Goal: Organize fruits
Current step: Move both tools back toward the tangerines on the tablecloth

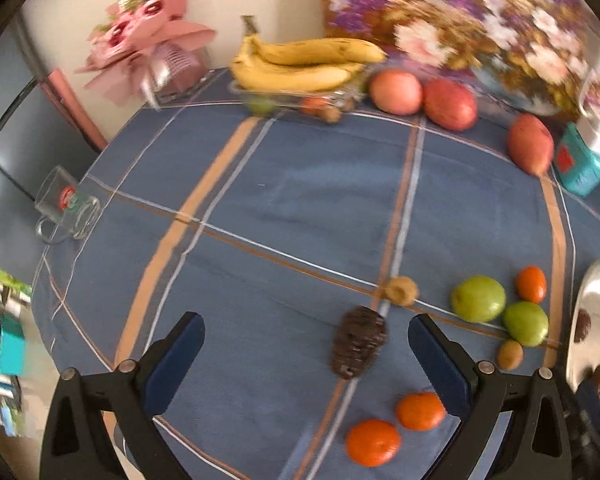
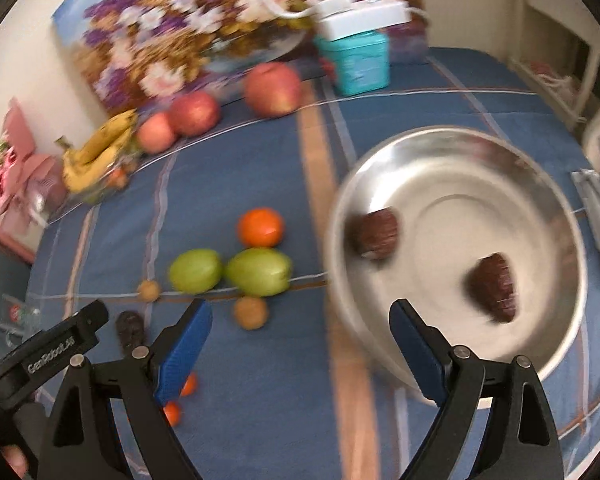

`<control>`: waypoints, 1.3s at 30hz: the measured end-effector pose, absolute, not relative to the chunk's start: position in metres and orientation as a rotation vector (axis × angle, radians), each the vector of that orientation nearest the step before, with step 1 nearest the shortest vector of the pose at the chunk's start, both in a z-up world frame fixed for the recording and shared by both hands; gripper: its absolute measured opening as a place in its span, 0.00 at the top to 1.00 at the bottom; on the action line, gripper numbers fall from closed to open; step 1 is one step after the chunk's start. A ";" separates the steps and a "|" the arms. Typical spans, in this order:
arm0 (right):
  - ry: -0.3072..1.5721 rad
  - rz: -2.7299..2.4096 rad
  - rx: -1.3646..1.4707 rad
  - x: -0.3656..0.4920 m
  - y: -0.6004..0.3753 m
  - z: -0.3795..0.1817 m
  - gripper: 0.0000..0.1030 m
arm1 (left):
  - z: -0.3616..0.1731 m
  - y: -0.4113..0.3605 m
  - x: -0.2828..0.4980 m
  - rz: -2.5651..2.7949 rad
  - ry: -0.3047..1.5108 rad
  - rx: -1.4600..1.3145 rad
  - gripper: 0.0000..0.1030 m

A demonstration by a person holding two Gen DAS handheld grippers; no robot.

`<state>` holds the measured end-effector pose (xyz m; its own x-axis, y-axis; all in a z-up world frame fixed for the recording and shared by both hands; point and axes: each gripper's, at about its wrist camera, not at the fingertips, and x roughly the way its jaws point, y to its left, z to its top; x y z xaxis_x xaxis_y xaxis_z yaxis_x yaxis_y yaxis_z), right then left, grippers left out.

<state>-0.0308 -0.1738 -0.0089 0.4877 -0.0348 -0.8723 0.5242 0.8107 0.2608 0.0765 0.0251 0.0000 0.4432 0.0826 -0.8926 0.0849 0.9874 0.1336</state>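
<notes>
My left gripper (image 1: pixel 306 334) is open and empty above the blue cloth, with a dark scaly fruit (image 1: pixel 358 342) lying between its fingers. Two oranges (image 1: pixel 396 428) lie just in front of it, two green fruits (image 1: pixel 500 308) and a small orange (image 1: pixel 531 284) to the right. My right gripper (image 2: pixel 300 328) is open and empty at the near rim of a steel bowl (image 2: pixel 452 152) that holds two dark scaly fruits (image 2: pixel 494 292). Green fruits (image 2: pixel 228 270) and an orange (image 2: pixel 260 227) lie left of the bowl.
Bananas (image 1: pixel 300 64) on a glass dish and red apples (image 1: pixel 420 96) sit at the far edge before a floral picture (image 1: pixel 480 12). A teal box (image 2: pixel 358 60), a glass mug (image 1: pixel 66 206), pink flowers (image 1: pixel 148 36) and small brown fruits (image 2: pixel 251 312) are also on the table.
</notes>
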 end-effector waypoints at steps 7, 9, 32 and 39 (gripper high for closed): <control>1.076 -0.239 0.468 -0.011 -0.125 -0.016 0.12 | -0.009 0.054 0.076 -0.035 1.123 0.059 0.00; 1.099 -0.213 0.460 -0.008 -0.114 -0.021 0.12 | -0.016 0.057 0.075 -0.043 1.147 0.039 0.00; 1.218 -0.084 0.475 0.010 -0.075 -0.063 0.61 | -0.073 0.085 0.068 0.038 1.320 -0.133 0.00; 1.225 -0.118 0.513 0.000 -0.084 -0.062 0.63 | -0.070 0.068 0.059 -0.039 1.344 -0.116 0.00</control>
